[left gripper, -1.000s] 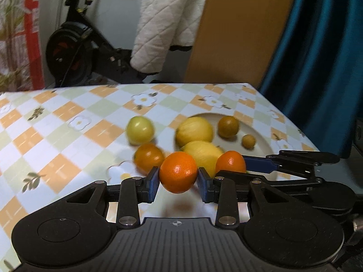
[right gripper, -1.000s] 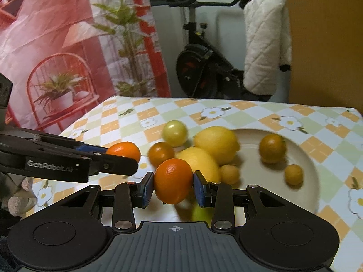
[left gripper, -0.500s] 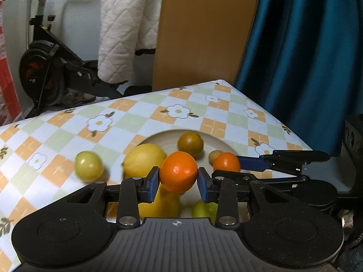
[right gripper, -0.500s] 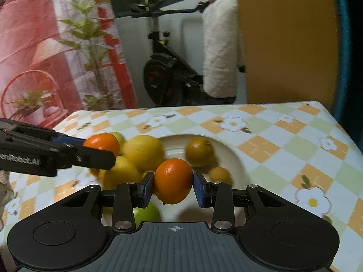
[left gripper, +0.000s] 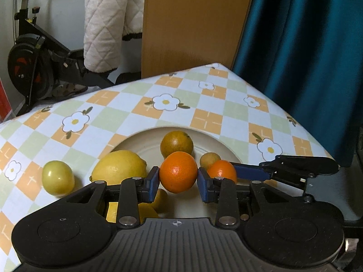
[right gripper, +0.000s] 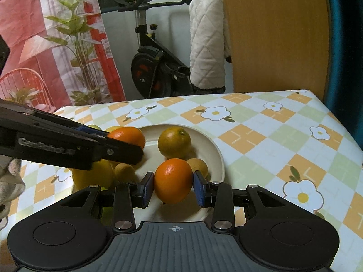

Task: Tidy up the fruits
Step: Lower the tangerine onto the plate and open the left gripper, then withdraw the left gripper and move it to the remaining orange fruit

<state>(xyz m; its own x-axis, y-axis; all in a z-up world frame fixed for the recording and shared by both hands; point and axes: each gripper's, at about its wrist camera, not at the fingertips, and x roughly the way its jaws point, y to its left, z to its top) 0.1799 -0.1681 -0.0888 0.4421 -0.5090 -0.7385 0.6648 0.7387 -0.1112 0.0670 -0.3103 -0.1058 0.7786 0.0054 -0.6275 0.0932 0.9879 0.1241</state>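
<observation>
My left gripper [left gripper: 178,180] is shut on a bright orange [left gripper: 178,172], held just above the cream plate [left gripper: 215,140]. My right gripper [right gripper: 173,185] is shut on a second orange [right gripper: 172,180] over the plate's [right gripper: 215,156] near side. In the left wrist view that second orange [left gripper: 221,172] shows at the right, beside mine. On the plate lie a greenish orange [right gripper: 174,142], two small yellow fruits [right gripper: 198,165] and a lemon [left gripper: 120,166] at its left rim. A pale green fruit [left gripper: 57,179] sits on the cloth left of the plate.
The checked flower tablecloth [right gripper: 261,136] ends at a corner behind the plate and an edge on the right. Beyond it stand a wooden panel [left gripper: 192,22], a blue curtain [left gripper: 306,45] and an exercise bike [right gripper: 154,68] with a white quilted garment [right gripper: 206,45].
Both grippers have carried their oranges from over the loose fruit on the cloth to above the plate, coming close together. Both grips are unchanged.
</observation>
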